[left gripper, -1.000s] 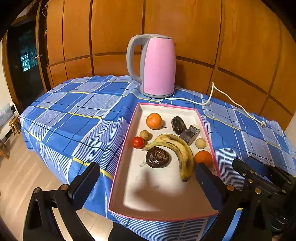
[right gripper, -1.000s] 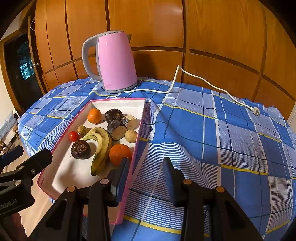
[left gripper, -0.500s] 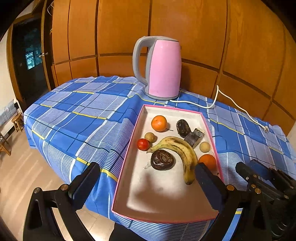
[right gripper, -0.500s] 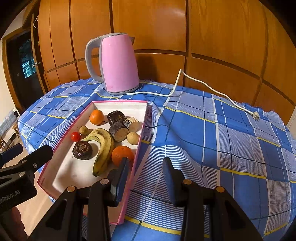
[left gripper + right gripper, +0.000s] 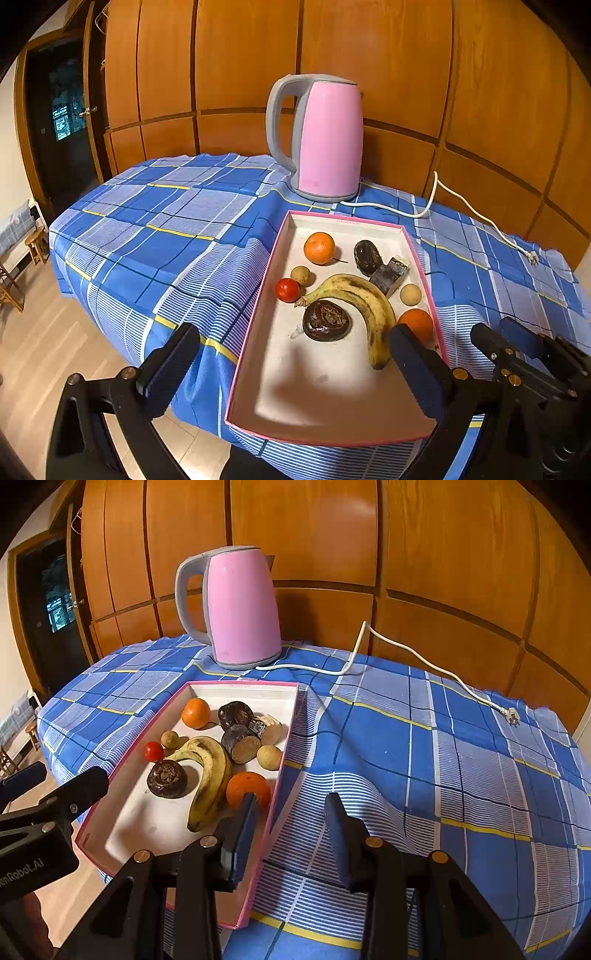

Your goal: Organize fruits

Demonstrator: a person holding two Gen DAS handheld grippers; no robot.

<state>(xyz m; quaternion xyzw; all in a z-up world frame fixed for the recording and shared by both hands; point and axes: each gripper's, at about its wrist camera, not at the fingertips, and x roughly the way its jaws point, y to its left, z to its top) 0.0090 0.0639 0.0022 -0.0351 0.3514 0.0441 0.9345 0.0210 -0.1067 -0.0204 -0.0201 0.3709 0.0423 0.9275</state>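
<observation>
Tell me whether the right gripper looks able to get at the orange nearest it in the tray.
Probably yes. The right gripper has its jaws apart and empty, and the orange sits just ahead by the tray wall, with nothing on top. The banana and the wall crowd its sides.

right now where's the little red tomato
In the pink-rimmed tray, against its left wall, beside the small tan fruit and the banana's stem end: the tomato.

Partial white lettering "enRobot.AI" on the left gripper (image 5: 55, 786) body.
</observation>
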